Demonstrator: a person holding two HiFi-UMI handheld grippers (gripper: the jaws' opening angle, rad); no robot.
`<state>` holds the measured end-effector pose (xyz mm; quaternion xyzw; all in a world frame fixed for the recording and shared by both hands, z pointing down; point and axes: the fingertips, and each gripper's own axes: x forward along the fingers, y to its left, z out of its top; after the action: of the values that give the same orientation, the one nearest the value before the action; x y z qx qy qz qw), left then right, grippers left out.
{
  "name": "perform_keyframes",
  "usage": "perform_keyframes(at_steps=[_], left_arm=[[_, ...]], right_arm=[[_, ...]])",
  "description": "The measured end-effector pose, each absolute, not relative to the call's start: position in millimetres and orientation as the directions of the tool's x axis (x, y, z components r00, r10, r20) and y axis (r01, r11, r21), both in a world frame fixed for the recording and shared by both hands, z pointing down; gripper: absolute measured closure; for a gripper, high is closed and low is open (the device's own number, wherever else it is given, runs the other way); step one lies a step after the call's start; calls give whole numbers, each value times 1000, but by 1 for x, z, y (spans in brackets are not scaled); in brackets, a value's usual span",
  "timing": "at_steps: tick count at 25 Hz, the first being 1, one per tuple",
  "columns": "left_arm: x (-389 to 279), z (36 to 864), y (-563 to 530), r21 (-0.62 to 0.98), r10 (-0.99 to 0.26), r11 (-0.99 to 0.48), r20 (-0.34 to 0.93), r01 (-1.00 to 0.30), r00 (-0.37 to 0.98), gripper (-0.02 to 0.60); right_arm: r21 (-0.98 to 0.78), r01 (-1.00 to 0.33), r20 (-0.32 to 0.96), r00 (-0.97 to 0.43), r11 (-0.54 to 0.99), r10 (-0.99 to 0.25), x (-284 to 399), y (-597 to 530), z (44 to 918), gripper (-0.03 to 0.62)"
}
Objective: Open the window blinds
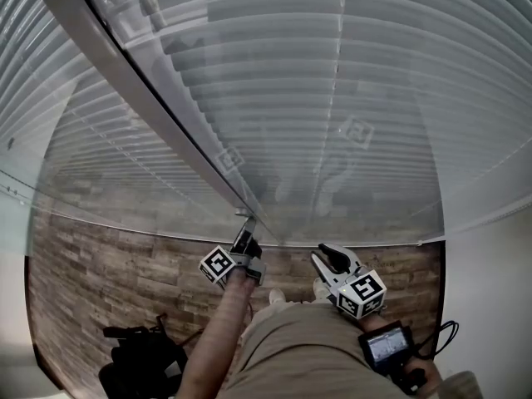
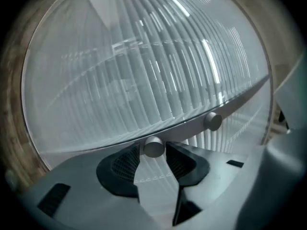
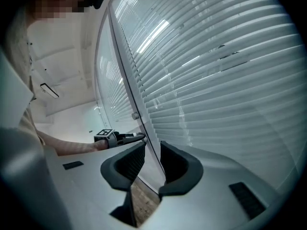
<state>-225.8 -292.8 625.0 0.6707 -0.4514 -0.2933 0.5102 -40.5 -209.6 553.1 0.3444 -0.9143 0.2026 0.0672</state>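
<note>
Where 2 glazed panels meet at a grey frame bar, the window blinds hang behind the glass, and their horizontal slats fill both panels.

Left gripper: it is set against the lower part of the bar, with its jaws part-open around a small round knob that projects from the bar. The knob sits between the 2 pad tips. They lie just beside it with a thin gap on each side, so no squeeze is evident. A 2nd knob stands farther along the same bar, untouched.

Right gripper: it is near the left one and close to the glass, with its jaws wide apart and holding nothing. Only the pane edge and slats show beyond them.

Below the window, a wood-pattern floor carries a black bag.
</note>
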Motion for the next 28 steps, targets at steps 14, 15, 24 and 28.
perform_keyframes(at_steps=[14, 15, 24, 28], left_arm=[[-220, 630, -288, -52, -857, -230, 484, -972, 177, 352], [-218, 632, -289, -52, -851, -231, 495, -972, 176, 354], [-219, 628, -291, -105, -859, -195, 498, -975, 118, 431], [-219, 627, -293, -96, -868, -186, 483, -978, 117, 440]], right_arm=[[-336, -676, 269, -736, 656, -621, -31, -209, 555, 496], [-335, -676, 268, -736, 656, -622, -31, -209, 555, 496], [-336, -685, 266, -728, 647, -632, -24, -214, 554, 496], [-339, -687, 270, -726, 643, -633, -22, -216, 556, 496]])
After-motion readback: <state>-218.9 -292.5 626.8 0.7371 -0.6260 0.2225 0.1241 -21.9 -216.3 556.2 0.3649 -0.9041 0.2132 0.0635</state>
